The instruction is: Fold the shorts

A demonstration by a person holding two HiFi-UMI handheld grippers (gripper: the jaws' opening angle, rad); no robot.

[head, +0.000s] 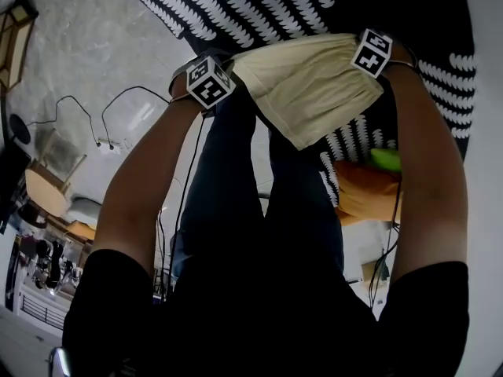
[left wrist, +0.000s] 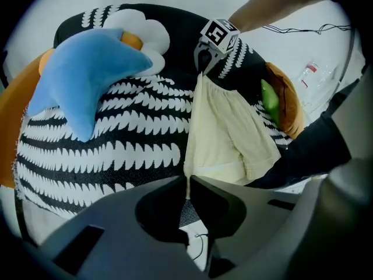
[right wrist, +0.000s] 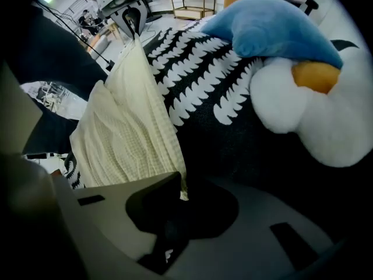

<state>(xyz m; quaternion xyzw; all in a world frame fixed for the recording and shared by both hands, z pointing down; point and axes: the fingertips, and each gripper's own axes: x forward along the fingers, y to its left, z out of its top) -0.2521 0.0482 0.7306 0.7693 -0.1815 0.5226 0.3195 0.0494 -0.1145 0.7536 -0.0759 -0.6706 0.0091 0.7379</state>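
Pale yellow shorts [head: 310, 85] hang stretched between my two grippers above a black-and-white patterned cover [head: 259, 14]. My left gripper [head: 232, 67] is shut on one upper corner. In the left gripper view its jaws [left wrist: 187, 185] pinch the edge of the shorts [left wrist: 224, 133]. My right gripper [head: 355, 44] is shut on the other upper corner. In the right gripper view its jaws [right wrist: 183, 188] clamp the cloth of the shorts [right wrist: 125, 127]. Each gripper shows in the other's view: the right gripper [left wrist: 203, 69] and the left gripper [right wrist: 135, 34]. The lower part of the shorts droops toward the person's legs.
A blue star-shaped plush [left wrist: 87, 69] and a white flower plush with an orange middle [right wrist: 309, 98] lie on the patterned cover. An orange cushion [head: 365, 191] with a green thing [head: 385, 159] on it sits at the right. Cables [head: 110, 124] trail over the pale floor at the left.
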